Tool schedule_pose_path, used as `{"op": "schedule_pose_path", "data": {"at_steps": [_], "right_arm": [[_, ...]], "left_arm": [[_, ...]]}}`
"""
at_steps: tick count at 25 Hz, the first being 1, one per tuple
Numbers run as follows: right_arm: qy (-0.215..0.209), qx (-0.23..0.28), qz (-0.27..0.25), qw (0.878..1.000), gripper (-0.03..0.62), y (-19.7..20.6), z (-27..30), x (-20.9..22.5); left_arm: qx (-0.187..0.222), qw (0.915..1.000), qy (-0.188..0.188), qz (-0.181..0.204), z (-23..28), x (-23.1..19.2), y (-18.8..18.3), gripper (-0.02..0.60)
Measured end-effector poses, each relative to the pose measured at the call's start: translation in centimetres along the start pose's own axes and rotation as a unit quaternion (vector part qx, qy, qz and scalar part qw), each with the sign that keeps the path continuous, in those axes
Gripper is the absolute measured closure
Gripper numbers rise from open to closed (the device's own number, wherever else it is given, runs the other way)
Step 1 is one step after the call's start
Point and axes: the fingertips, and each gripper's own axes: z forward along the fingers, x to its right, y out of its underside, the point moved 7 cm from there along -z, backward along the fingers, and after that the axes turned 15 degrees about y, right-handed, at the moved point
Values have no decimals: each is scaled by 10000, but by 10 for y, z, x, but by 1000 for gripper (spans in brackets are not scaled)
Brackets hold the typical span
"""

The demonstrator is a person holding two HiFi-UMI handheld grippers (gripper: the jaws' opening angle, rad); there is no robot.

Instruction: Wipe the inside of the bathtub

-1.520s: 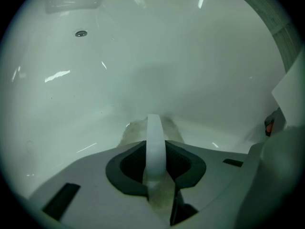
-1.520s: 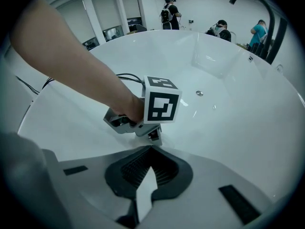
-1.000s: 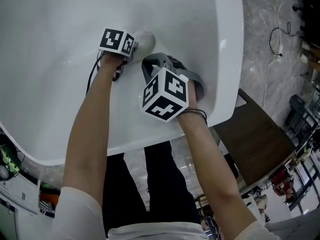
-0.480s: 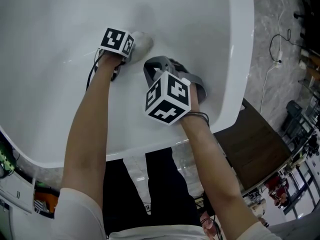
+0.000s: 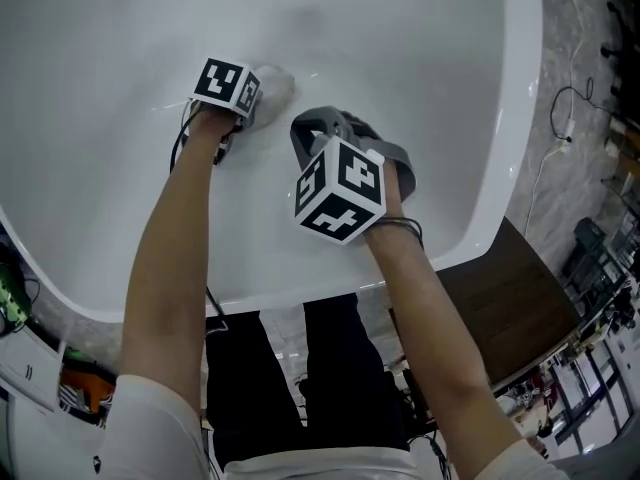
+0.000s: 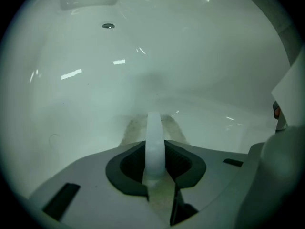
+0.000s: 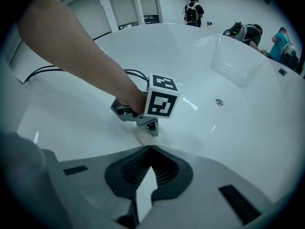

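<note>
White bathtub (image 5: pixel 400 48) inside; left gripper (image 6: pixel 153 144) pinches cloth (image 5: pixel 276 82).

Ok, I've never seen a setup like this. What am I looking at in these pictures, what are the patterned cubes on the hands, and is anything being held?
There is no robot here. A person stands at a white bathtub with a hand-held two-jaw gripper in each hand. The black-and-white cubes are parts of those grippers.

One picture comes from a camera on the person's head, looking steeply down. The other two come from cameras riding on the grippers, each looking along its own jaws.

The left gripper is shut on a pale cloth, which lies against the tub's inner surface. The right gripper has its jaws together with nothing between them. Its view also shows the left gripper and the tub's drain.
</note>
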Motion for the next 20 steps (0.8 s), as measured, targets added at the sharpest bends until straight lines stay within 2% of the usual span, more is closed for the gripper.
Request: {"op": "schedule_pose_path", "data": {"at_steps": [12,20], "right_arm": [[-255,148,-377,9989,574,-53,22,-39],[-349,161,-504,9980,574,-78,33,-55]], "left_arm": [[-136,9985,-484,-214,-66,-70,56,480],[-582,9935,-969,-167,-96,-105,77,480]]}}
